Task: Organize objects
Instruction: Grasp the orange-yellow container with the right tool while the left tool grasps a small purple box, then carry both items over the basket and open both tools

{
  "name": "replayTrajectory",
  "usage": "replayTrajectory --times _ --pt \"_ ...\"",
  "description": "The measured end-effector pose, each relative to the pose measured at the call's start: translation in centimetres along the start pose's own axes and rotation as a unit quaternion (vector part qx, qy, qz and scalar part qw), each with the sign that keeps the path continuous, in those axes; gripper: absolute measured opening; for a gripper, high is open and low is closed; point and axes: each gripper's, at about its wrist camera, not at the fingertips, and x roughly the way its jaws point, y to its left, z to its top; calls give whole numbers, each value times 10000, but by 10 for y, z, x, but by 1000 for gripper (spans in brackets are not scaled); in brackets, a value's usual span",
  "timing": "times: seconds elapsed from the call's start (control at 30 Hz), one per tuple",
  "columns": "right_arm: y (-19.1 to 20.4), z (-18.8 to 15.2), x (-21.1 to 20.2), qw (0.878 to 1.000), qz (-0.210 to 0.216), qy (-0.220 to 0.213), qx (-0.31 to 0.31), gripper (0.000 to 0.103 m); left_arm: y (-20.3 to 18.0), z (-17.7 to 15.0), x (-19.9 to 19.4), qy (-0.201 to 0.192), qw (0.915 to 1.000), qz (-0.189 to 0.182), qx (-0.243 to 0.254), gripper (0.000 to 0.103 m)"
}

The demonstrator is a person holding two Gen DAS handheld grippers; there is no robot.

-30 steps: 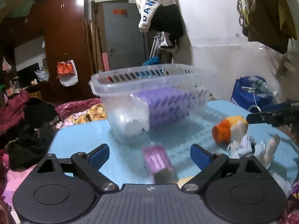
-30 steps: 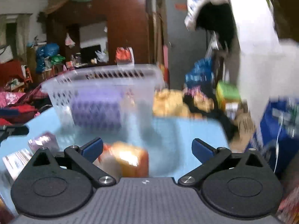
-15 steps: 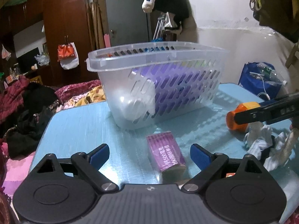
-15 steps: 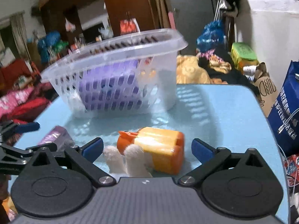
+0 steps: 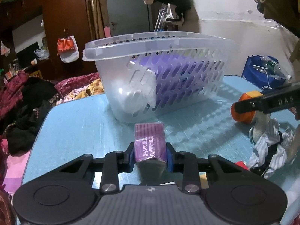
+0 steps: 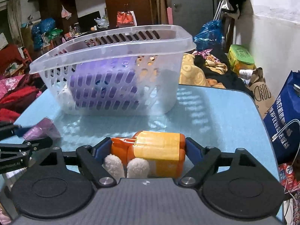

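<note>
Down my left wrist view, my left gripper [image 5: 150,158] is closing, its pads pressing the purple box [image 5: 150,144] on the blue table [image 5: 75,131], before the clear basket [image 5: 159,71]. Right wrist view: my right gripper [image 6: 148,149] is closing around the orange bottle [image 6: 157,150], pads touching its ends.

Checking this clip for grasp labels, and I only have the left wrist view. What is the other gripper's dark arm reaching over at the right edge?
Observer: An orange and yellow bottle lying on its side, between the right gripper fingers, which are closing.
Operator: Anything else between them?
Observer: Two white plush feet at the bottle's near side.
Operator: What's beyond the basket on that side?
Observer: A green-lidded container on piled cloth.
</note>
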Motion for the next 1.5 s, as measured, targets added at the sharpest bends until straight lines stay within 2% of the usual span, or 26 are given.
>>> replayTrajectory --times 0.17,0.33,0.47,0.57,0.67,0.8,0.87,0.97,1.03,1.1,1.17,1.3,1.4,1.47,1.5 --pt "-12 5 -1 10000 23 -55 73 85 -1 2 -10 -271 9996 -124 15 36" --pt "-24 11 -10 9993 -151 -335 103 85 0 3 -17 -491 9986 -189 -13 36" --pt "-32 13 -24 9982 -171 -559 149 85 2 3 -31 -888 9956 -295 -70 36" --pt "-27 9 -45 9957 -131 -915 26 85 8 9 -54 -1270 9909 -412 -168 36" --pt "-18 16 -75 9906 42 -1361 -81 85 15 33 -79 -1638 9853 -451 -188 36" --pt "1 45 -105 9774 106 -2091 -300 85 20 89 -87 -1876 9813 -372 -215 36" --pt "13 67 -104 9714 16 -2327 -478 85 22 120 -72 -1739 9840 -277 -285 36" --pt "29 102 -76 9682 -356 -2373 -703 85 27 156 -31 -1318 9902 -48 -455 36" --pt "32 123 -46 9731 -544 -2130 -690 85 29 169 2 -868 9950 109 -477 36" --pt "29 133 -23 9785 -505 -1897 -635 85 31 172 31 -505 9972 263 -489 36" --pt "26 138 2 9834 -526 -1647 -548 85 35 171 52 -298 9975 324 -561 36" --pt "23 137 29 9907 -257 -1267 -415 85 44 162 65 -213 9980 145 -584 37" --pt "23 133 41 9928 -247 -1100 -416 85 50 154 68 -193 9979 210 -581 37" --pt "22 130 42 9934 -268 -1029 -420 85 49 149 68 -229 9984 121 -502 48" --pt "21 130 42 9940 -304 -970 -396 85 48 147 66 -283 9986 -2 -443 60"
